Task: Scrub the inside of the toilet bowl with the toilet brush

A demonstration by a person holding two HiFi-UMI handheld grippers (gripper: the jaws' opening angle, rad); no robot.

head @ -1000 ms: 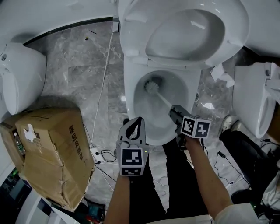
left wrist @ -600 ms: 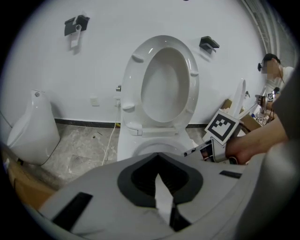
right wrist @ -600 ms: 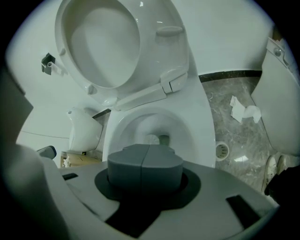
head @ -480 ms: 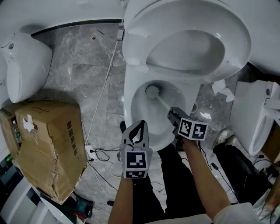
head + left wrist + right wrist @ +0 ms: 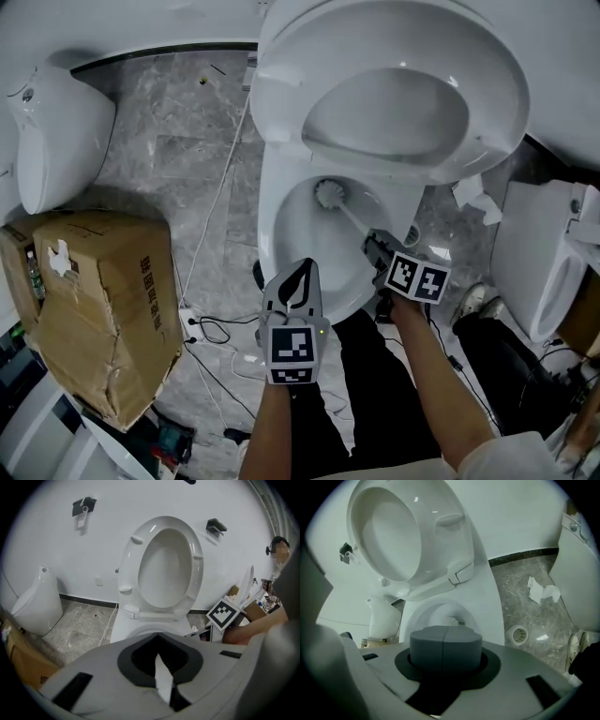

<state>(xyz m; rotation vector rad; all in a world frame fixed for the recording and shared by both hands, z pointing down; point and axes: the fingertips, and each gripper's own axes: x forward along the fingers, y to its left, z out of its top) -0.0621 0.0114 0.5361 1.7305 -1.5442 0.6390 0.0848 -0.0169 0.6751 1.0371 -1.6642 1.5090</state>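
A white toilet stands with its seat and lid raised. The white toilet brush head rests against the back wall inside the bowl. Its thin shaft slants down to my right gripper, which is shut on the handle at the bowl's right rim. In the right gripper view the grey handle end sits between the jaws, with the bowl beyond. My left gripper hovers over the bowl's front rim, shut and holding nothing. From the left gripper view the raised seat shows ahead.
A crushed cardboard box lies on the grey marble floor at left, with a white urinal behind it. Another white fixture stands at right. Cables and crumpled paper lie on the floor. The person's dark trouser legs stand before the bowl.
The brush head has slid from the bowl's back left toward the back middle, and the right gripper has followed it. The left gripper has drifted slightly along the front rim.
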